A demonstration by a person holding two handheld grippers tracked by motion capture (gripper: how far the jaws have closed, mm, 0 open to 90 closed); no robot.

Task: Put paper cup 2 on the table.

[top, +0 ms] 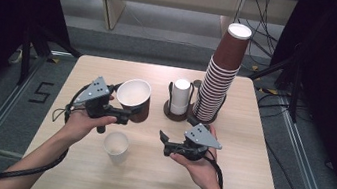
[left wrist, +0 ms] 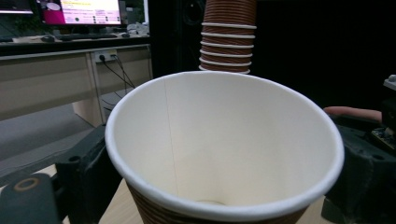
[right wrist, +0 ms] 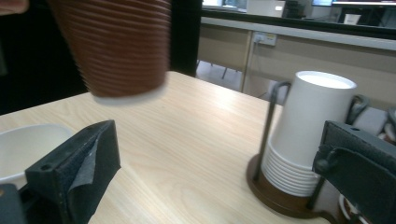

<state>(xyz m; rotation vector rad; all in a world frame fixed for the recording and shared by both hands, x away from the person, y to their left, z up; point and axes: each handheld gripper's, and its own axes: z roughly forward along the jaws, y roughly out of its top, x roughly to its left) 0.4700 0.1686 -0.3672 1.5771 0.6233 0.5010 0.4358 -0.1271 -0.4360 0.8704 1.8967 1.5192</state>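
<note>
A brown ribbed paper cup (top: 133, 98) with a white inside hangs above the table, tilted, with my left gripper (top: 125, 114) shut on its lower wall. In the left gripper view the cup (left wrist: 224, 140) sits between the two black jaws, its mouth facing the camera. A small white cup (top: 116, 146) stands upright on the table just below it. My right gripper (top: 163, 142) is open with nothing in it, low over the table's middle and pointing left. From the right gripper view (right wrist: 215, 182) the brown cup (right wrist: 116, 46) floats at upper left and the white cup (right wrist: 23, 144) is at the left edge.
A wire holder with a stack of upturned white cups (top: 180, 97) stands at the table's back middle, also in the right gripper view (right wrist: 308, 130). Beside it rises a tall stack of brown cups (top: 221, 72). The wooden table (top: 243, 186) has free room at front right.
</note>
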